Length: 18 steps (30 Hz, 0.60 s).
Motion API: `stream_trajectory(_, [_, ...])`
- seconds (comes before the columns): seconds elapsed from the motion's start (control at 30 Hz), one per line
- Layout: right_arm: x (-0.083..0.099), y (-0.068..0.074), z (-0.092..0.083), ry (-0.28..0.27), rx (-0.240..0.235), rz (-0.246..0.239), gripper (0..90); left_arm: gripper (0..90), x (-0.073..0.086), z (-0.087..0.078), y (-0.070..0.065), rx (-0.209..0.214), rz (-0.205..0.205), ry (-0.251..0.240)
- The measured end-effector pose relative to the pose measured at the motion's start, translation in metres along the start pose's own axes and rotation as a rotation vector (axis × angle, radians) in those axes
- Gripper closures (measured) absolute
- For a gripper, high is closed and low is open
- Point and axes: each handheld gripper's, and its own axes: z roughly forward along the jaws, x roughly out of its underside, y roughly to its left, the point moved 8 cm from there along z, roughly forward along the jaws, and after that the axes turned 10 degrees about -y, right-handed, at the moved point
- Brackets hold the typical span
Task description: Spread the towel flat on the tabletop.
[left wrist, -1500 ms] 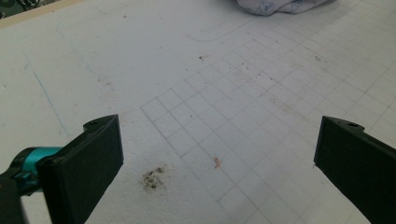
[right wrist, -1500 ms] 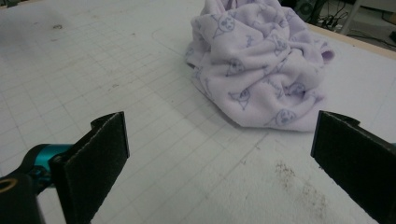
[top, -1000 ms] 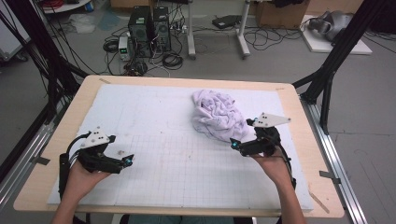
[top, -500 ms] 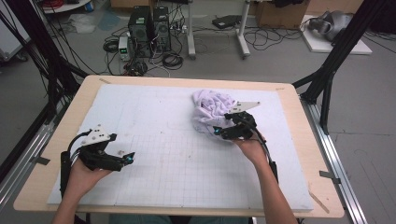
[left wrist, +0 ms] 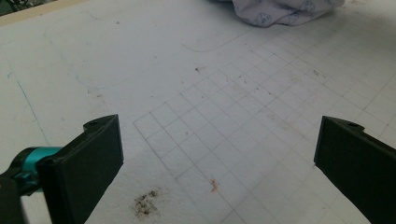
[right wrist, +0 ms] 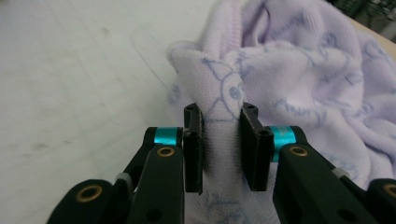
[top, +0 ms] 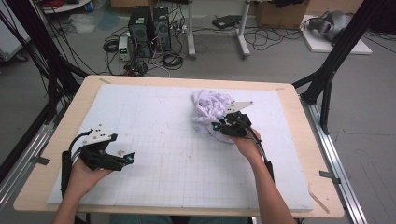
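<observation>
The right gripper (right wrist: 219, 149), its jaws just closing, pinches a fold of the lilac towel (right wrist: 299, 79) crumpled near the tabletop's (top: 154, 98) far edge.

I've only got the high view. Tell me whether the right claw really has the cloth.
Observer: Yes. In the right gripper view the right claw has just been closing, and a fold of the cloth stands pinched between its pads.
Operator: Describe the cloth's print; it's a pale lump to me.
Observer: Lilac, with blue line drawings of small cartoon faces.
Operator: Check the left claw.
Observer: The left gripper view shows the left claw wide open, with bare gridded mat between the jaws and a dark smudge near the left one.
</observation>
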Motion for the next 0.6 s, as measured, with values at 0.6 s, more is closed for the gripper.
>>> stream_trajectory(0.6, [-0.063, 0.135, -0.063, -0.128, -0.395, -0.083, 75.6, 1.8, -0.014, -0.004, -0.007, 0.009, 0.024, -0.029])
